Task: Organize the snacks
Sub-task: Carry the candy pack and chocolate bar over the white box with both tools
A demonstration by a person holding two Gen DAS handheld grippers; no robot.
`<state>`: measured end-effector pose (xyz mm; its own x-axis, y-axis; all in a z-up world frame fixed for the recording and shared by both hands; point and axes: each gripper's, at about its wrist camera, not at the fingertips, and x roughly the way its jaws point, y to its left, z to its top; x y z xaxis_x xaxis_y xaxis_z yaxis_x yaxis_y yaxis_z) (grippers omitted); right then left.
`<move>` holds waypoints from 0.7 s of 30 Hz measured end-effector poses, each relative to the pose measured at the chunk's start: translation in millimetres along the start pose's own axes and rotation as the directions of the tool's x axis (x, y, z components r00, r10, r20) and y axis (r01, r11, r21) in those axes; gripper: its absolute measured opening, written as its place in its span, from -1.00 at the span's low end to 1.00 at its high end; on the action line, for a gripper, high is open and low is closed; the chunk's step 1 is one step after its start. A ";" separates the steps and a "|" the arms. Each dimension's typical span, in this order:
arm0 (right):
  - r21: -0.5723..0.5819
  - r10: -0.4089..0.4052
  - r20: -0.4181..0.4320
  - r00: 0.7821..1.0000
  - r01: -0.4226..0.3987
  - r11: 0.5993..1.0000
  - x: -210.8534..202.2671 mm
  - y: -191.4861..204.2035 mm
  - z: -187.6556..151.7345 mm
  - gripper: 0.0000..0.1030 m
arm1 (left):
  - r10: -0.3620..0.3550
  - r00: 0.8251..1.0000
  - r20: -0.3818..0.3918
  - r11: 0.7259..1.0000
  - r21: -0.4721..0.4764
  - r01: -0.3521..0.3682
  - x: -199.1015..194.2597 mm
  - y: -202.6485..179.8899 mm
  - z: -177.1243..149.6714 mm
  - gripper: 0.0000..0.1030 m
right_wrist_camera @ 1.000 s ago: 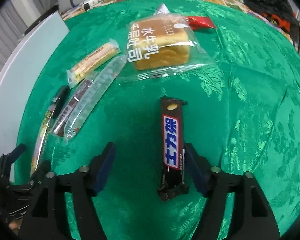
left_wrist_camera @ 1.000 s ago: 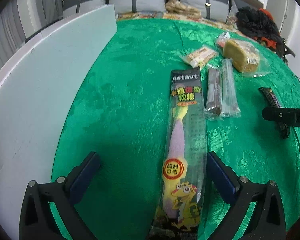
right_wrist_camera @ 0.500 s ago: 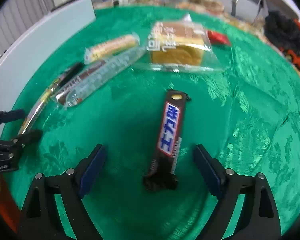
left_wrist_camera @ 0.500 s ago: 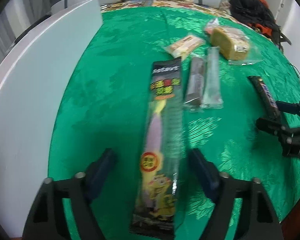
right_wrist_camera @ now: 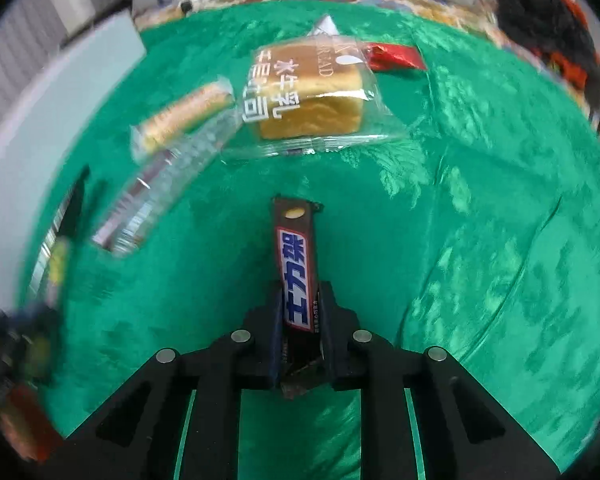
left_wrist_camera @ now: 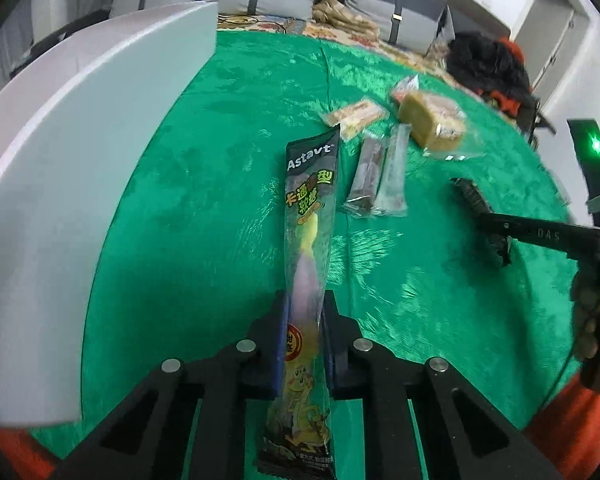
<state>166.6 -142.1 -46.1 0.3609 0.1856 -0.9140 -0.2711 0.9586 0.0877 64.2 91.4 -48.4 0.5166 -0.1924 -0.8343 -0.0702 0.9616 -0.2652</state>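
Left gripper [left_wrist_camera: 302, 336] clamped on gummy pack [left_wrist_camera: 309, 240]; right gripper [right_wrist_camera: 299, 326] clamped on chocolate bar [right_wrist_camera: 296, 264], green cloth [right_wrist_camera: 480, 220] beneath.

We see the gummy pack [left_wrist_camera: 309, 216] on the tablecloth [left_wrist_camera: 204, 208], a board [left_wrist_camera: 80, 152] to its left, two slim bars [left_wrist_camera: 376, 176] right, bread [left_wrist_camera: 432, 124] behind them.

"Astavt" on candy packet [left_wrist_camera: 310, 184]; "BREAD" on bread wrapper [right_wrist_camera: 320, 68].
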 end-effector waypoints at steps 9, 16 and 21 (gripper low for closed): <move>0.132 0.195 0.060 0.979 -0.201 0.971 -26.1 10.3 -5.6 -0.65 | -0.084 0.989 0.124 0.994 -0.054 0.091 -55.7 -3.7 4.9 -0.73; 0.103 0.343 0.118 0.932 -0.355 0.929 -58.0 58.6 11.4 -0.65 | -0.070 0.971 0.229 0.982 -0.154 0.108 -110.0 36.0 24.4 -0.73; -0.021 0.481 0.177 0.859 -0.485 0.874 -104.1 134.9 45.0 -0.65 | 0.044 0.953 0.299 0.974 -0.226 0.026 -152.2 94.6 46.2 -0.73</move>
<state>132.7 -22.4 78.7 0.3376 0.6586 -0.6725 -0.4310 0.7433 0.5116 18.4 220.7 75.8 0.7446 -0.0829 -0.6624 -0.2475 0.8873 -0.3892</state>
